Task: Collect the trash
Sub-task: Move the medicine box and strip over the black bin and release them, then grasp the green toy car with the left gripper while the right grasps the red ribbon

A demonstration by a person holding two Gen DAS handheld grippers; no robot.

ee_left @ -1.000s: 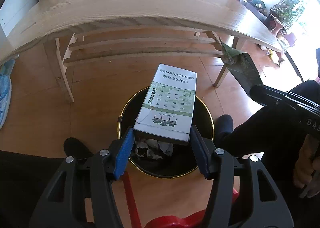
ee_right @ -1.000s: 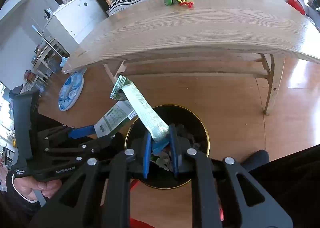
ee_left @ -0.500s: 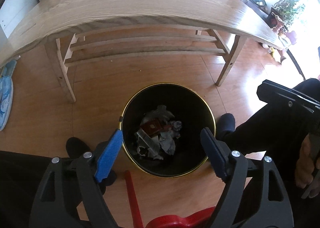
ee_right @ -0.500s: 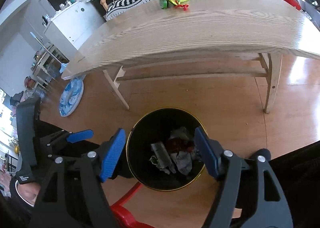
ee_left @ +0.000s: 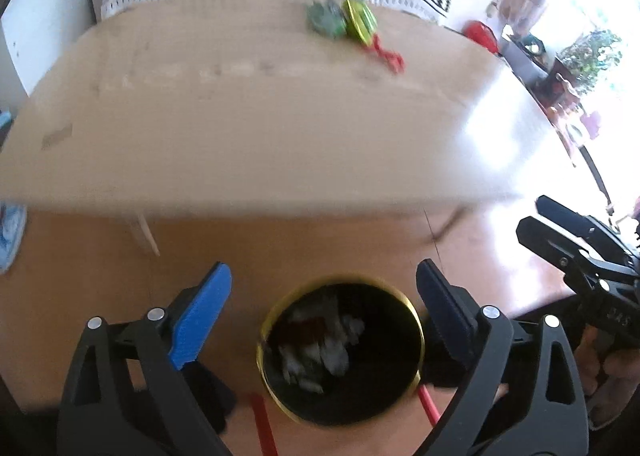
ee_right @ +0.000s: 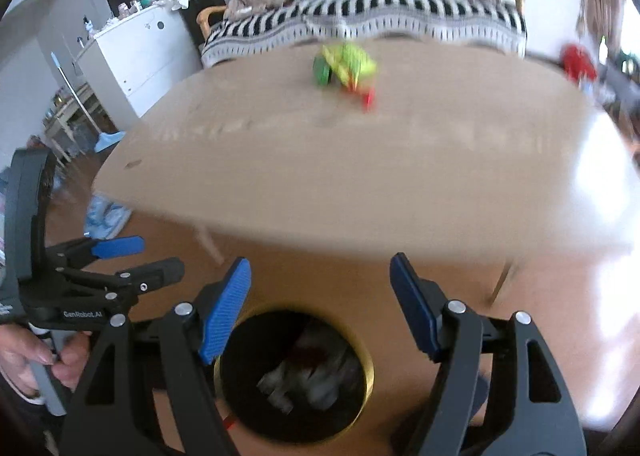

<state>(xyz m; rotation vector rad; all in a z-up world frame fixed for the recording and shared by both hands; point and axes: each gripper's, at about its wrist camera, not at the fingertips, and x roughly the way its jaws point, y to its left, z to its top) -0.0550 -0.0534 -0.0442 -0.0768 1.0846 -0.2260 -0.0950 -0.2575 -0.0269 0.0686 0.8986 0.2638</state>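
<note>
My left tongs (ee_left: 323, 285): jaws wide and still opening, nothing between the blue pads, nothing touched. My right tongs (ee_right: 320, 280): jaws apart, empty, touching nothing. Both hang above one black bin (ee_left: 341, 352) with a gold rim, standing on the wooden floor (ee_left: 100, 276) before the table (ee_left: 240, 128); crumpled trash (ee_left: 320, 340) lies inside it. A second ago the left tongs carried a printed box and the right a green wrapper; neither is between the pads now. The bin has dropped lower in both views, and more tabletop shows. On the far table: one green wrapper (ee_left: 325, 19), one yellow-green packet (ee_left: 360, 21), one red piece (ee_left: 386, 53), close together and blurred.
</note>
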